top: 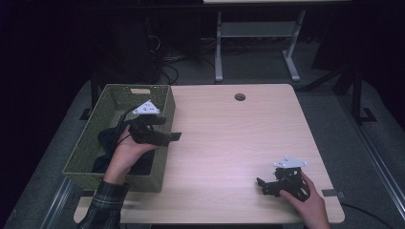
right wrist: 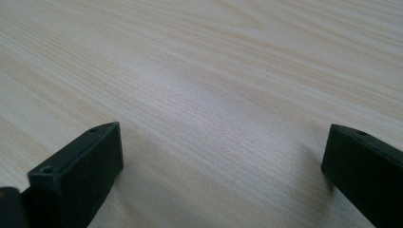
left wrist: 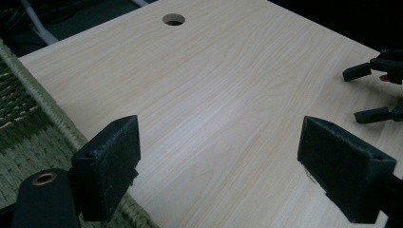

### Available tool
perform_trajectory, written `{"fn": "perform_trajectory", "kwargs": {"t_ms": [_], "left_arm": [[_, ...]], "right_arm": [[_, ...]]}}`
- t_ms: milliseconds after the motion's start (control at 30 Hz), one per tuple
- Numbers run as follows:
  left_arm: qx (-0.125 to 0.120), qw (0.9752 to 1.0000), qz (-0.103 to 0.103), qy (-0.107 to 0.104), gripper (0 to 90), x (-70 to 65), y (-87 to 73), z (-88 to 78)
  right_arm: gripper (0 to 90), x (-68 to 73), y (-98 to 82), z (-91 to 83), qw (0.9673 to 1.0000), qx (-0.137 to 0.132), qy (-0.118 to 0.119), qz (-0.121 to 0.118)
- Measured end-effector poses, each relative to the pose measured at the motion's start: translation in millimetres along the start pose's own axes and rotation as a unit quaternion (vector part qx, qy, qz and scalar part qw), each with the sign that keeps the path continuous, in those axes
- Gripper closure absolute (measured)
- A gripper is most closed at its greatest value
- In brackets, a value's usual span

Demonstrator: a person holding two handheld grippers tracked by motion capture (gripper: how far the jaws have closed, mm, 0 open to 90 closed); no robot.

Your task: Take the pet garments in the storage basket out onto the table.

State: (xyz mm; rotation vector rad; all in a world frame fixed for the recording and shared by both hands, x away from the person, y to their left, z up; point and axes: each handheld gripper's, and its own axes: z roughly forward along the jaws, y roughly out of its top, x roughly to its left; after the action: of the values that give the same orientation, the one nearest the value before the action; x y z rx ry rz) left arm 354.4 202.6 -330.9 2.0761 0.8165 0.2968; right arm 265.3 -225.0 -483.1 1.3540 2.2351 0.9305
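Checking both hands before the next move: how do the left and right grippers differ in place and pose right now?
The left gripper is raised over the green basket's right rim, while the right gripper sits low near the table's front right corner. The left points right across the table; the right points left. Both have their jaws open and hold nothing.

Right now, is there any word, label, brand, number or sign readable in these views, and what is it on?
None: no legible text in any view.
Grey plate on the left tongs: a few small dark spots, too small to tell whether they are marks or holes.
Grey plate on the right tongs: the same.
Green woven basket, dark cloth inside it, and wooden table: no labels or print.
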Motion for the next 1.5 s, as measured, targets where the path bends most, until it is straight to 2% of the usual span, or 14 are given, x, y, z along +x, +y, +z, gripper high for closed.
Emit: {"fn": "perform_trajectory", "kwargs": {"t_ms": [533,767,1000,1067,1300,1500], "left_arm": [[-0.007,0.9987,-0.043,0.027,13.6,32.6,-14.7,-26.0],[0.0,0.9977,-0.054,0.04,13.8,45.9,-25.7,-37.3],[0.019,0.9973,-0.051,0.05,13.6,55.5,-36.1,-43.1],[0.02,0.997,-0.057,0.05,13.5,58.7,-39.7,-44.5],[0.034,0.9959,-0.05,0.068,13.5,67.9,-49.6,-48.3],[0.044,0.9945,-0.053,0.079,14.6,76.6,-59.9,-52.3]], "right_arm": [[0.0,0.1,0.0,-0.1,1.0,0.0,0.0,0.0],[0.0,0.1,0.0,-0.1,1.0,0.0,0.0,0.001],[0.0,0.2,0.0,-0.1,1.0,0.0,0.0,0.002],[0.0,0.2,0.1,-0.1,1.0,0.0,0.0,0.002],[0.0,0.2,0.1,0.0,1.0,0.0,0.0,0.002],[0.0,0.2,0.0,-0.1,1.0,0.0,0.0,0.001]]}}
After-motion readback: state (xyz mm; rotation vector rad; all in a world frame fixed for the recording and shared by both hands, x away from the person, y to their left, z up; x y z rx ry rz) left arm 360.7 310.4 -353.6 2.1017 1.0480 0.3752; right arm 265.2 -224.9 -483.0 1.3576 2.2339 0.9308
